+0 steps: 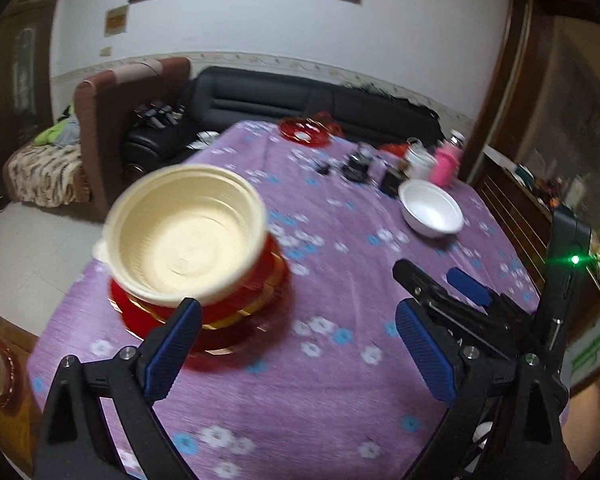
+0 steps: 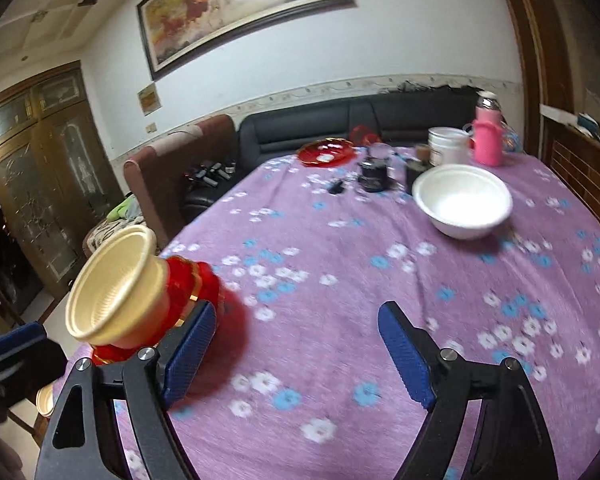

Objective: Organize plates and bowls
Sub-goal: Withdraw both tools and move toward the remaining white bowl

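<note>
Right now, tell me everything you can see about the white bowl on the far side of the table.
The white bowl is plain, round and deep with a thin rolled rim, and looks like foam or light plastic. It sits upright and looks empty on the purple flowered tablecloth, apart from the cream bowl stacked on red plates. Small dark items and a white tub stand just behind it; nothing visibly touches it, and neither gripper is near it.

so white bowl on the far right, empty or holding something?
Empty. The white bowl sits upright on the purple tablecloth; its bare white interior shows in both wrist views.
</note>
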Demonstrator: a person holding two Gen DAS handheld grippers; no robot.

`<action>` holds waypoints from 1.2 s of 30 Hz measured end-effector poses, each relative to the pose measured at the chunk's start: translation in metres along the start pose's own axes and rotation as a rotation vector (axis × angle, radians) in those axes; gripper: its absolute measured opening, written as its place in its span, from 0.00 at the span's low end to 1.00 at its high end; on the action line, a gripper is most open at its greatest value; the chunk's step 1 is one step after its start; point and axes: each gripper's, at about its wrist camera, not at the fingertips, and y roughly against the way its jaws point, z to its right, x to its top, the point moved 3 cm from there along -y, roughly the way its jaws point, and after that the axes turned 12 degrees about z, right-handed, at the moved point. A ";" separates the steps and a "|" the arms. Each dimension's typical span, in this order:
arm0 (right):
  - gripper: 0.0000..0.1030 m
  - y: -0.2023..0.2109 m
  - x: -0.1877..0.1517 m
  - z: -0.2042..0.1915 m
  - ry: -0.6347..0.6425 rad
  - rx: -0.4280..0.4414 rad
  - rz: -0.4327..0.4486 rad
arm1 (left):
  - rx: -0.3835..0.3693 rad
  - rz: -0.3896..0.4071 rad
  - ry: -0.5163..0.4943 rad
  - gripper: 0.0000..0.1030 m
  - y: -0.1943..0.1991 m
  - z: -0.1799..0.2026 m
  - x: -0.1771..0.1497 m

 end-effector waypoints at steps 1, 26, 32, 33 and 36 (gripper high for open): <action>0.85 0.002 -0.001 0.006 -0.006 -0.008 -0.001 | -0.011 -0.010 0.001 0.94 -0.002 0.006 -0.004; 0.84 0.028 -0.014 0.071 -0.062 -0.057 -0.002 | 0.118 -0.005 -0.274 0.94 -0.023 0.085 -0.033; 0.84 0.029 -0.010 0.080 -0.065 -0.062 0.004 | 0.126 -0.012 -0.293 0.94 -0.027 0.092 -0.033; 0.84 0.030 -0.010 0.081 -0.065 -0.064 0.006 | 0.128 -0.011 -0.300 0.94 -0.028 0.094 -0.033; 0.84 0.031 -0.007 0.087 -0.068 -0.072 0.009 | 0.125 -0.010 -0.316 0.94 -0.030 0.100 -0.033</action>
